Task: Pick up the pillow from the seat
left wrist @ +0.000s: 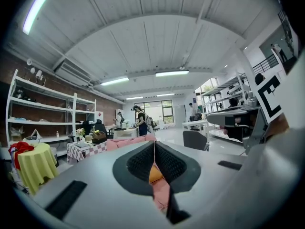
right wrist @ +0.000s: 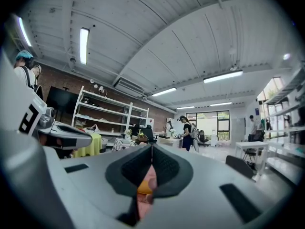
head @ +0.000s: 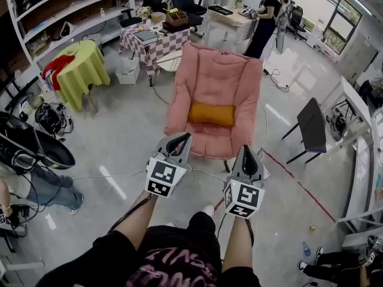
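An orange pillow lies across the seat of a pink padded chair in the head view. Both grippers hang side by side in front of the chair, short of its front edge. My left gripper is shut with nothing held. My right gripper is also shut and empty. In the left gripper view the jaws meet along one line, and a sliver of the orange pillow and pink chair shows below them. The right gripper view shows the same pillow behind its closed jaws.
A checkered table with a box stands behind the chair, a yellow-covered table to the left. A dark folding chair is at the right. White shelves line the left wall. A person stands at the far desk. Cables run on the floor.
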Tool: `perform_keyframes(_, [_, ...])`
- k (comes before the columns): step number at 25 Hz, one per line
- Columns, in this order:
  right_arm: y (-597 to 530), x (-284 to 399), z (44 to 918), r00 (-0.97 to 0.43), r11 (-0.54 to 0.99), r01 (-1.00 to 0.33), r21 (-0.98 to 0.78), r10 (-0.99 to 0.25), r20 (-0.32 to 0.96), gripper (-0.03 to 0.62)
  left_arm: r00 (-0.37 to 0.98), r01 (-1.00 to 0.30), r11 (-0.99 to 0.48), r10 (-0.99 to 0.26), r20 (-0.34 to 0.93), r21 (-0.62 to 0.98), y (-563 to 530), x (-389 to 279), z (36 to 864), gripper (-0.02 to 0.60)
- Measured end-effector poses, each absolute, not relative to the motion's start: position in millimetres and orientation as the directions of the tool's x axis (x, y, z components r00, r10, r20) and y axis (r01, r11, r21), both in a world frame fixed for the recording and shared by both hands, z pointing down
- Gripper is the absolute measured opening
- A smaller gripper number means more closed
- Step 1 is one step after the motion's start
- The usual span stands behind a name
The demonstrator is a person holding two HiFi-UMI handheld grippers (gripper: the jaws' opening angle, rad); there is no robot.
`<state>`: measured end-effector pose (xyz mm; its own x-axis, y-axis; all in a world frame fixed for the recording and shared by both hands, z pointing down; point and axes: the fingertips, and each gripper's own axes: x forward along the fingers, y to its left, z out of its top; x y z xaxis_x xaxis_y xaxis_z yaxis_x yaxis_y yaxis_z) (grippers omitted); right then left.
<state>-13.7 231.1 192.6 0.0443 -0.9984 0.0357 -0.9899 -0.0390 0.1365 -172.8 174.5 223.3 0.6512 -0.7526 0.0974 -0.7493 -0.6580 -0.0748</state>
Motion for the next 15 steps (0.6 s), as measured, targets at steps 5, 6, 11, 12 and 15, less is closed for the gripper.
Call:
perform_keyframes(5, [227, -8, 189, 0.047, -0.046, -0.989, 0.140, -0.999, 0.006, 0.020, 0.653, -0.747, -0.658, -0.753, 0.081, -0.096, 170, -167, 217, 0.014])
perform_keyframes(6, [224, -8, 188, 0.048, -0.048, -0.989, 0.137, -0.999, -0.004, 0.020, 0.653, -0.749, -0.657, -0.754, 0.074, -0.091, 167, -167, 215, 0.014])
perform_keyframes(11, [206, -1, 186, 0.032, -0.032, -0.992, 0.124, -0.999, -0.001, 0.021, 0.643, -0.757, -0.646, -0.763, 0.069, -0.097, 153, -161, 209, 0.014])
perform_keyframes(12, [203, 0, 186, 0.029, -0.029, -0.992, 0.123, -1.000, -0.002, 0.020, 0.642, -0.757, -0.646, -0.763, 0.069, -0.095, 150, -159, 209, 0.014])
perform_keyframes(15, [193, 4, 186, 0.026, -0.027, -0.991, 0.130, -1.000, -0.013, 0.020, 0.639, -0.760, -0.643, -0.766, 0.070, -0.092, 140, -153, 212, 0.014])
